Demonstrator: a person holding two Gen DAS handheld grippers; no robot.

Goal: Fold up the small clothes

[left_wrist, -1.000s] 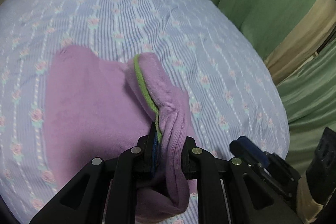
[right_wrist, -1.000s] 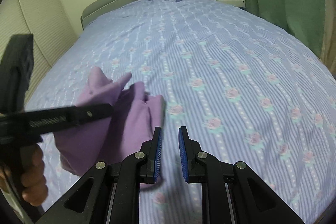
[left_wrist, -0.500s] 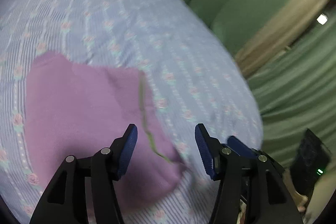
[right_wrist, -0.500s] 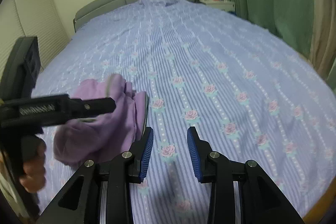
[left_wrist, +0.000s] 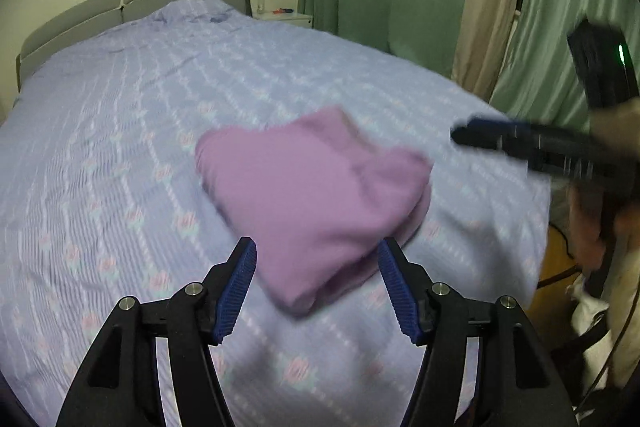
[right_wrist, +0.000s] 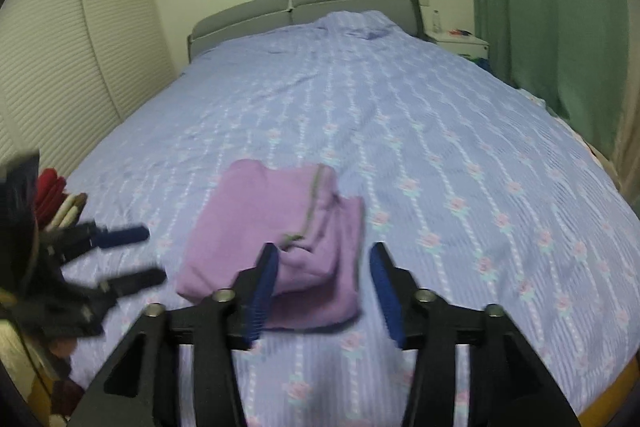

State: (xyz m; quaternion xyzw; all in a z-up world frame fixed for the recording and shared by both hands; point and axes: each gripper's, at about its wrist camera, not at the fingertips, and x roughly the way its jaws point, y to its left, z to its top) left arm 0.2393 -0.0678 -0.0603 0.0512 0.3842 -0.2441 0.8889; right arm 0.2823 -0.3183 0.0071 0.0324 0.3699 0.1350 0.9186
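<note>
both the left gripper (left_wrist: 318, 291) and right gripper (right_wrist: 325, 293), a second ago nearly closed, now open empty above the released, folded purple garment (right_wrist: 276, 247) on the bed (right_wrist: 440, 155), suggesting this fold is complete.

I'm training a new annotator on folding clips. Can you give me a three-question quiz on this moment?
1. True or false: the left gripper is clamped on the purple garment.
2. What does the garment lie on? A) a wooden table B) the bedspread C) a chair
3. Fill in: the trim along the garment's folded edge is ____.

Key:
1. False. Its jaws are opening and nothing is pressed between them; the right gripper is opening and empty too.
2. B.
3. Green.
</note>
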